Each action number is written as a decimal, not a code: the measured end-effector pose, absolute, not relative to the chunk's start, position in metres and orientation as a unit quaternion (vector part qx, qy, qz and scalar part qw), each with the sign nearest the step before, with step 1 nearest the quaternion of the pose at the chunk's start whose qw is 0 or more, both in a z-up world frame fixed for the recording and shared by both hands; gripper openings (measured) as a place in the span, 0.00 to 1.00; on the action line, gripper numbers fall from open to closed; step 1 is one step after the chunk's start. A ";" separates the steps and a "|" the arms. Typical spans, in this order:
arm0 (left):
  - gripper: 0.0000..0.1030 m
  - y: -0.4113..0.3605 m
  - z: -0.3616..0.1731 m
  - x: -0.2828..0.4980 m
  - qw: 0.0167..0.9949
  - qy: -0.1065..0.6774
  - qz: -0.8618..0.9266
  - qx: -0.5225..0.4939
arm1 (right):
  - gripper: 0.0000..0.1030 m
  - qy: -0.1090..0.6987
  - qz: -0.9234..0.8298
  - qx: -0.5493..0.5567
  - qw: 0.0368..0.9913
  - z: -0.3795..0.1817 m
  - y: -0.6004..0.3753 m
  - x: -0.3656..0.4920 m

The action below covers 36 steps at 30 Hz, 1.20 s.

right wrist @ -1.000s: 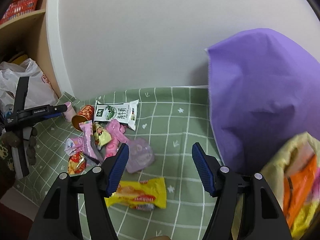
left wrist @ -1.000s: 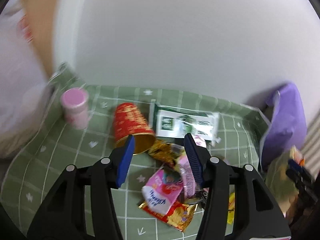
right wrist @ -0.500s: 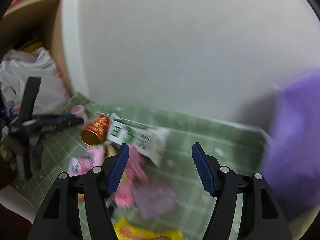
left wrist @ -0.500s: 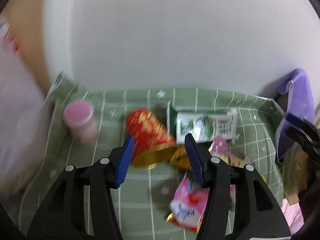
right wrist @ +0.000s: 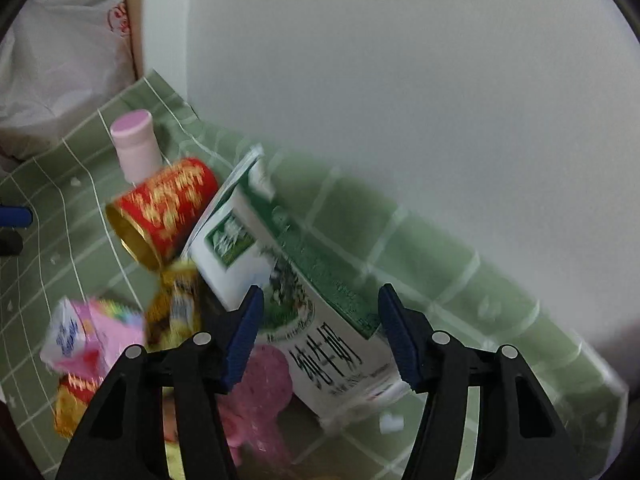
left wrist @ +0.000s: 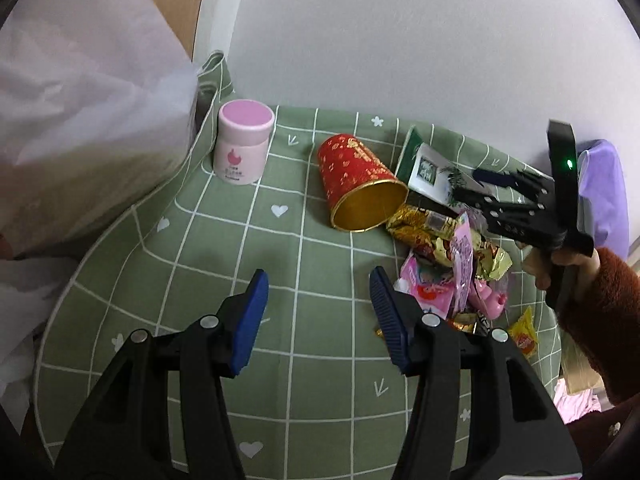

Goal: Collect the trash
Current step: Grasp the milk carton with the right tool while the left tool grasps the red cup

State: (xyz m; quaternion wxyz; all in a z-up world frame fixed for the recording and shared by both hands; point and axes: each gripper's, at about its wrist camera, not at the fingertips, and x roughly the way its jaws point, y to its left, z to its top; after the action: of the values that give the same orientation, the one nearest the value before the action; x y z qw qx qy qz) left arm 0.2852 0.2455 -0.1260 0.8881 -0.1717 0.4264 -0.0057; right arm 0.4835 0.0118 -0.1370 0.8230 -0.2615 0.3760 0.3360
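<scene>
A red and gold paper cup (left wrist: 357,184) lies on its side on the green checked cloth (left wrist: 224,248), also in the right wrist view (right wrist: 162,212). Beside it lie a green and white milk carton (left wrist: 430,168) (right wrist: 296,300), gold wrappers (left wrist: 424,226) and pink packets (left wrist: 432,284) (right wrist: 86,338). My left gripper (left wrist: 316,292) is open and empty over bare cloth, short of the cup. My right gripper (right wrist: 320,312) is open, its fingers on either side of the milk carton; it also shows in the left wrist view (left wrist: 516,200).
A pink jar (left wrist: 243,142) stands upright at the back left by a white plastic bag (left wrist: 76,120). A purple bag (left wrist: 604,196) is at the far right. A yellow wrapper (left wrist: 524,334) lies near the right cloth edge. The white wall runs behind.
My right gripper has swung left and come down close over the milk carton. My left gripper has pulled back and turned left, so the cup and jar now sit farther ahead.
</scene>
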 end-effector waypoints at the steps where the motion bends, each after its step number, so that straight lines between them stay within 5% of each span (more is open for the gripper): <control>1: 0.49 0.246 -0.127 0.285 0.888 0.426 -0.007 -0.173 | 0.55 0.385 0.336 -0.256 0.820 -0.139 0.005 0.482; 22: 0.49 0.259 -0.133 0.279 0.880 0.421 0.010 -0.218 | 0.55 0.370 0.363 -0.422 0.744 -0.169 0.071 0.474; 36: 0.56 0.232 -0.126 0.315 0.882 0.409 -0.038 -0.231 | 0.51 0.332 0.313 -0.150 0.877 -0.066 -0.039 0.442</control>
State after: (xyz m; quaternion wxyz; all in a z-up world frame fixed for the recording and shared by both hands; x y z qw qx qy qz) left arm 0.3146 0.2316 -0.1259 0.8821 -0.2308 0.4090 -0.0380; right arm 0.4418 -0.0392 -0.0659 0.8770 -0.1504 0.3321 0.3131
